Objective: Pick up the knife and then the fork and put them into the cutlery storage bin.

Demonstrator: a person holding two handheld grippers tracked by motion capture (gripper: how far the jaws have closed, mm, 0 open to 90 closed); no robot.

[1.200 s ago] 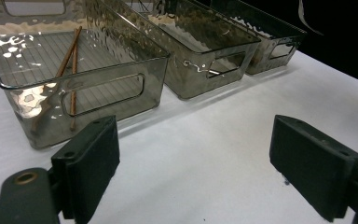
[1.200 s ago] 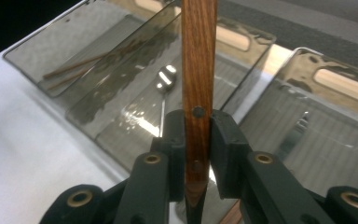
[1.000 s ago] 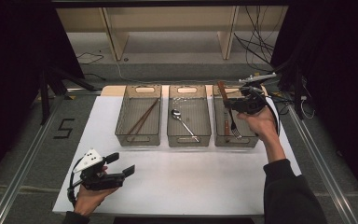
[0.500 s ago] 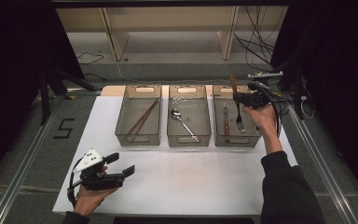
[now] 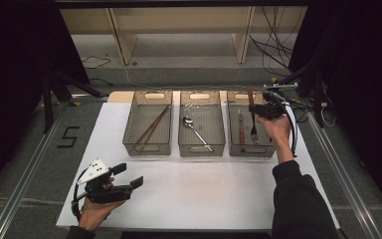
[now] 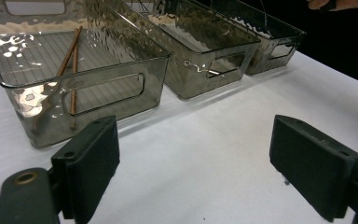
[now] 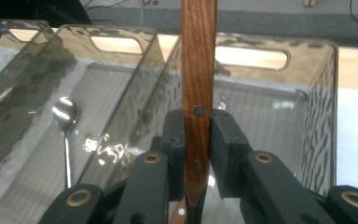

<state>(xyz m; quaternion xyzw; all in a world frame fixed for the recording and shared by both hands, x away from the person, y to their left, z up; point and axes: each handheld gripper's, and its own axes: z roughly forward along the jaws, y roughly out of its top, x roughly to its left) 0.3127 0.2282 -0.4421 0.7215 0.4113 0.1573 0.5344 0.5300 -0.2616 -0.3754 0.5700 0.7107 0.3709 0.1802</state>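
Note:
Three smoky clear bins stand in a row at the back of the white table. My right gripper (image 5: 259,109) hovers over the right bin (image 5: 251,151), shut on the wooden handle of a fork (image 5: 252,130) that hangs tines down into it. In the right gripper view the handle (image 7: 198,93) stands upright, clamped between the pads of the right gripper (image 7: 197,135). A second wood-handled utensil (image 5: 241,132) lies in that bin. My left gripper (image 5: 129,175) rests near the table's front left, open with nothing between its fingers, as the left gripper view (image 6: 193,163) confirms.
The left bin (image 5: 147,148) holds brown chopsticks (image 5: 151,127). A spoon (image 5: 195,130) lies in the middle bin (image 5: 201,149). A person's right forearm in a dark sleeve (image 5: 298,199) reaches over the table's right side. Cables trail behind the table at right.
The right gripper has sunk over the right bin with the fork, whose tines have dropped lower into the bin and whose handle has straightened. The left gripper has stayed put.

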